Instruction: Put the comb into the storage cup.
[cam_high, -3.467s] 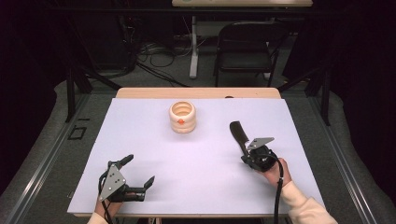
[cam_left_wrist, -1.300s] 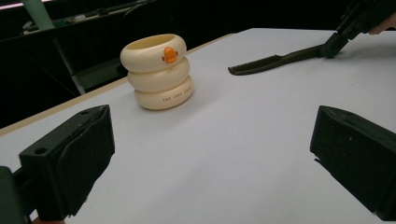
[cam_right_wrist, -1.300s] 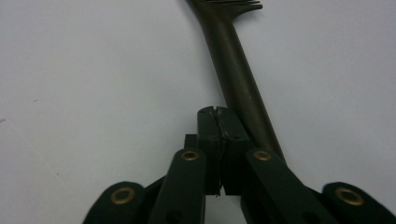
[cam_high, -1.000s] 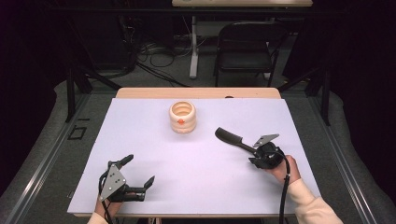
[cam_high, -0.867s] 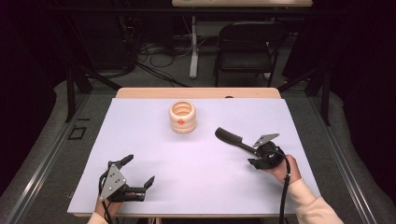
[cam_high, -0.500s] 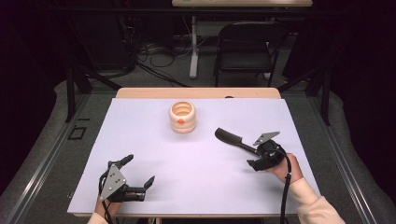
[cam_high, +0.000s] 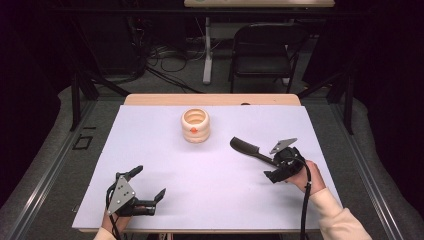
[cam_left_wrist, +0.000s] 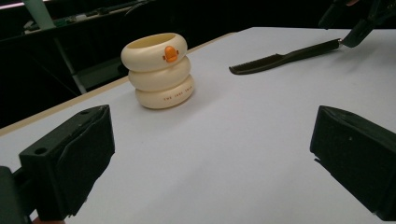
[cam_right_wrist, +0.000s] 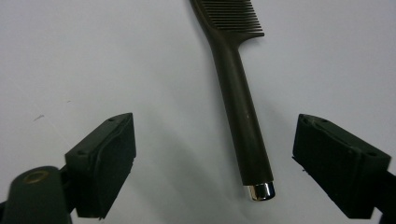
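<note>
The right gripper (cam_high: 270, 170) is seen at the right of the high view, its jaws spread wide after just opening, with nothing pressed between the pads. In the right gripper view, the comb (cam_right_wrist: 236, 88) is laid flat on the white table (cam_right_wrist: 93, 60), its metal-capped handle end between the parted jaws, touching neither. The left gripper (cam_high: 148, 186) is held at lower left, jaws apart and empty. A ringed cream cup (cam_high: 195, 125) is stood at upper centre.

Each hand carries a black tool: the left tool (cam_high: 135, 192) wears a grey three-cornered plate, as does the right tool (cam_high: 280, 167), trailing a black cable. The right arm's sleeve (cam_high: 337, 220) is cream.
</note>
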